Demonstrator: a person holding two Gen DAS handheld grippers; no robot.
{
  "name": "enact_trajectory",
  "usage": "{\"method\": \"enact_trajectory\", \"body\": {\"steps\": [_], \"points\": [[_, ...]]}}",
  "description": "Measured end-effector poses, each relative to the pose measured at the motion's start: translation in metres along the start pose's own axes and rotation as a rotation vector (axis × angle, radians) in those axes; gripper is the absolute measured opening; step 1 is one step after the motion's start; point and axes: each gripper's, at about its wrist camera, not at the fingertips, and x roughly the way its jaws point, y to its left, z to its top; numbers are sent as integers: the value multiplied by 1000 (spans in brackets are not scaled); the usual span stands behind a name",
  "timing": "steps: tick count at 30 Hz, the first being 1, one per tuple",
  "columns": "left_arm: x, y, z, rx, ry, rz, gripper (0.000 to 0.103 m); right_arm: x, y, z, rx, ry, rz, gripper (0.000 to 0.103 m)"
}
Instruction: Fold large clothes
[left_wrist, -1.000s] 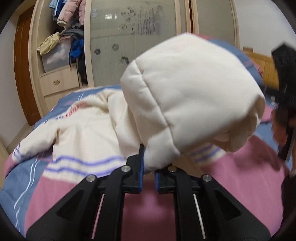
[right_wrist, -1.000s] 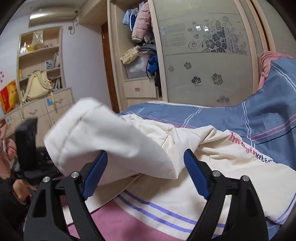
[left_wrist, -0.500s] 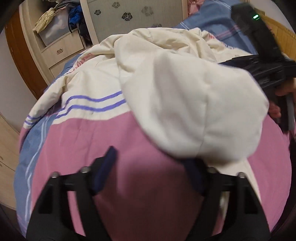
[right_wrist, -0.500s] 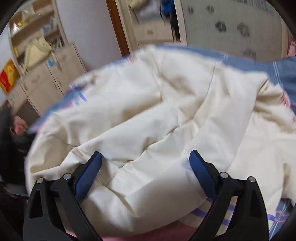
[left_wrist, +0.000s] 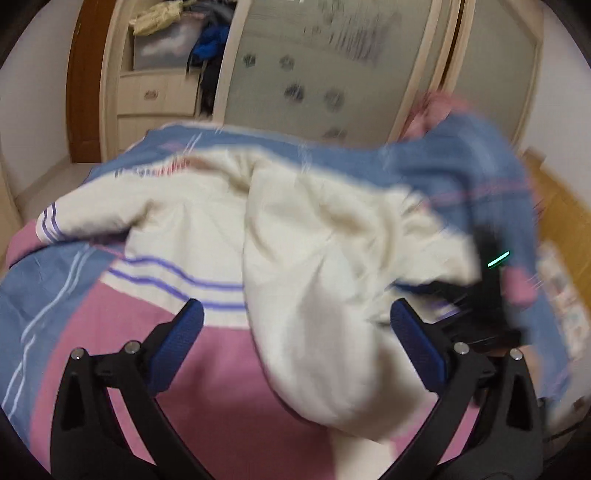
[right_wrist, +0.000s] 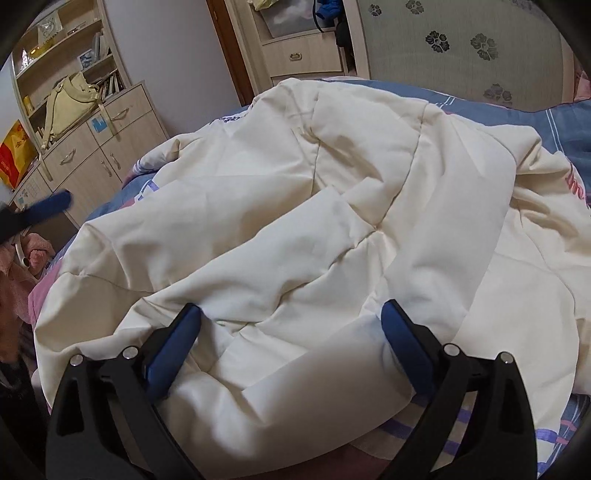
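Lying loose between spread fingers (right_wrist: 173, 343): garment (right_wrist: 295, 206)

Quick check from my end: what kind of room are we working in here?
Most likely a home bedroom. The cream padded garment lies on a bed with a pink and blue striped cover, a wardrobe with frosted sliding doors stands behind it, and a shelf cabinet holds a bag.

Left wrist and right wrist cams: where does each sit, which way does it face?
Left wrist: on the left hand-held gripper, jaws open, looking along its fingers across the cream jacket on the bed toward the wardrobe; right hand-held gripper visible at right.
Right wrist: on the right hand-held gripper, jaws open, low over the jacket, facing wardrobe and shelf unit.
Shared: jacket, bed, wardrobe.
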Motion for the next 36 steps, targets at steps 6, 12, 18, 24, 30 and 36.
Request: {"method": "enact_trajectory", "body": {"steps": [6,12,18,24,30,36], "points": [[64,17,-34,-82,130,29,101,-6,-10,-1,30,-18,-29,98],[52,20,-25,-98,149,2,101,-17,1,3,-28,-43,-125,98],[-22,14,49,-41,-41,-191,101,-72,-31,10,163,-246,-213,98],[50,31,122,146,37,-262,101,-81,-89,48,333,-232,-72,98],[150,62,159,-23,130,-338,88,-19,-94,90,282,-130,-75,85],[173,44,143,9,141,-293,47,12,-97,105,303,-98,-188,61]]}}
